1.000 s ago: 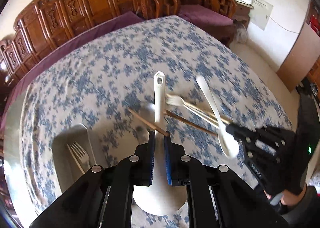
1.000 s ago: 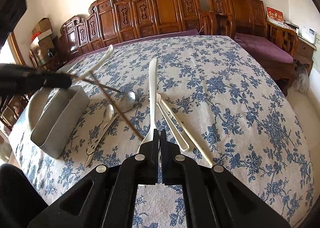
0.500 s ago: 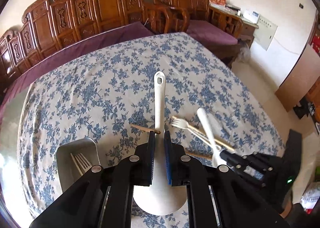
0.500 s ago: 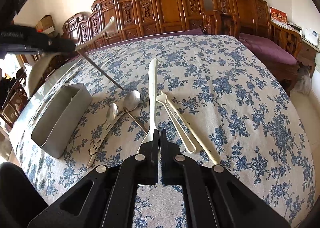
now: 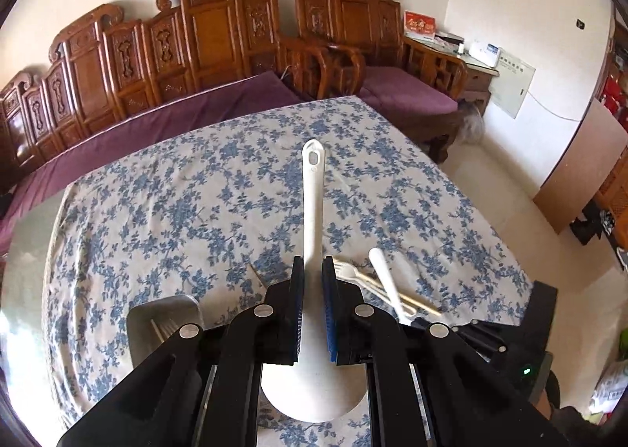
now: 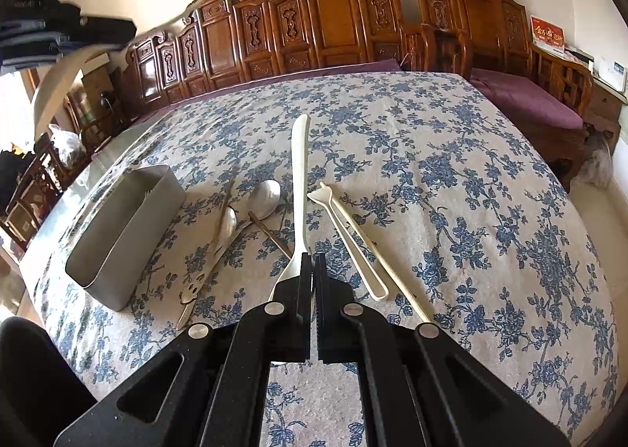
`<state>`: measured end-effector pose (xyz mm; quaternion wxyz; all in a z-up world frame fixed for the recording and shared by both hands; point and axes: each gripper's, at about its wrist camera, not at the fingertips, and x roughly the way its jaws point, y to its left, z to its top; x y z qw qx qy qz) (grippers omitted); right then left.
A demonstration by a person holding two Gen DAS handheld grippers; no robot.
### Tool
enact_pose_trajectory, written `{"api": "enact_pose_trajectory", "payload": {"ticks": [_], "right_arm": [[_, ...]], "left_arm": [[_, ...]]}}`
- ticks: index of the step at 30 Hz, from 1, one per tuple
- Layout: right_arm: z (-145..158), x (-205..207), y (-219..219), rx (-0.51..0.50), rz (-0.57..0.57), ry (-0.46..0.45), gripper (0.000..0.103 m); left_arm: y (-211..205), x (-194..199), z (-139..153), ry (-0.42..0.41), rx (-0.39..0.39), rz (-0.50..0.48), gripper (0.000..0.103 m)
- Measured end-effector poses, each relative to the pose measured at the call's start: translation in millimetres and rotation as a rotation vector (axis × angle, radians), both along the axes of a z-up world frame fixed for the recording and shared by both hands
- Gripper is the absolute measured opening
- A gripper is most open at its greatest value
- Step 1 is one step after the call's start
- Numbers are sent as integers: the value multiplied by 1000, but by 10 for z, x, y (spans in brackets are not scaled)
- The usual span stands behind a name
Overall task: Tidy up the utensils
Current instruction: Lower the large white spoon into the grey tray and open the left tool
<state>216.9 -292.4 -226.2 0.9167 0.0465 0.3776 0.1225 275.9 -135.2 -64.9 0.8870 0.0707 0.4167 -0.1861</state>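
My left gripper is shut on a large white rice paddle, handle pointing forward and blade under the jaws, held well above the table. In the right wrist view that gripper is a blur at the upper left. My right gripper is shut on the bowl end of a white spoon, low over the cloth. A metal utensil box stands at the left, with a fork in it.
Two metal spoons, a brown chopstick, a white fork and a cream chopstick lie on the blue-flowered tablecloth. Carved wooden benches stand behind the table.
My left gripper has risen with the rice paddle, so the table looks farther below it. The right gripper and its spoon have stayed still.
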Motion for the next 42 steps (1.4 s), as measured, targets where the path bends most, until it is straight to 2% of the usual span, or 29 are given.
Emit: {"api": "enact_pose_trajectory", "payload": {"ticks": [15,22,33,37,42], "right_arm": [[66,-49,483,-20,108,-11,3],[76,-30,706,-10,145,-1,3],[183,-25,1055,-10,194,-11,3],[195,6,1171,-17,207,-8,3],[202,84,1368,-31,221,0,3]], "left_arm": [[955,-51,-607,67,48,152,8],[1408,3,-1008,116,53,221,8],[1602,55,-1509,171,48,249,8],[1687,58,-1600,182,24,267,8],[1814,4,-1550,149,-19,282,9]]}}
